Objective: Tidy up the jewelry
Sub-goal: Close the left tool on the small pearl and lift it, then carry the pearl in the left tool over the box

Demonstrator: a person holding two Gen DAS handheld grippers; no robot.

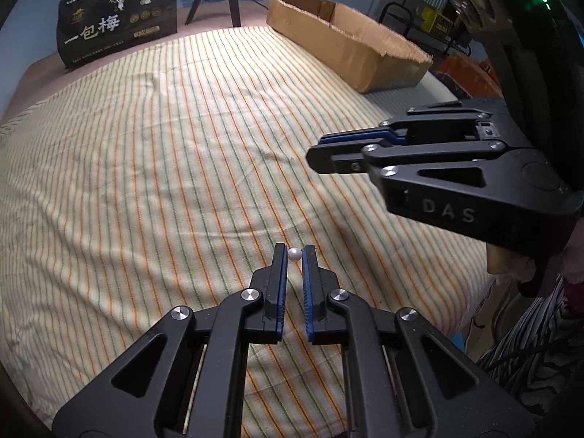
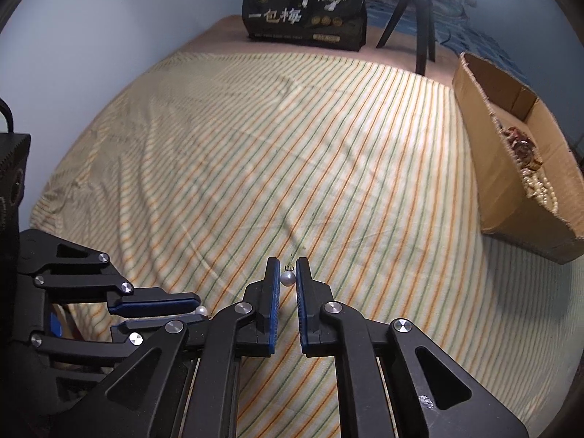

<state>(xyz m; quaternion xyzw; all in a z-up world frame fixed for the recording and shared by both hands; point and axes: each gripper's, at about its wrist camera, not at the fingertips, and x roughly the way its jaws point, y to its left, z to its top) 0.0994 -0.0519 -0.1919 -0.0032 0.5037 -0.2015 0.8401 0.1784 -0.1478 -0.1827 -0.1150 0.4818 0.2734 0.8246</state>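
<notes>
L tool (image 1: 295, 255): clenched on a pearl (image 1: 294, 254), pinched at the very tips, held above the bed (image 1: 146, 168). No hook or loop showed on this one; could've been hidden by the pads.
R tool (image 2: 288, 273): clenched on an earring (image 2: 287, 278), pearl drop w/ a small gold loop and thin wire on top. Also at the tips, above the bed.
Tools, relation: side by side, near each other, not touching as far as seen. Each showed in the other's view.
Earring axis: long axis ran pearl-to-wire, pointing away from the R tool, wire end farthest out, roughly in line w/ the fingers.
Pearl axis: round, no long axis to tell.
Bed: striped sheet looked bare of other jewelry near the tools.
Box (image 2: 511, 197): cardboard, open top, well apart to the right and further off. Held a pearl strand and a brownish piece already.
Done, prob.: some pieces boxed; both small items picked up.
Left, prob.: carry both to the box and let go. Tip grips looked thin, so slip risk on the way.
Far end: dark bag (image 2: 304, 11) and a tripod (image 2: 416, 11), not part of the job.
</notes>
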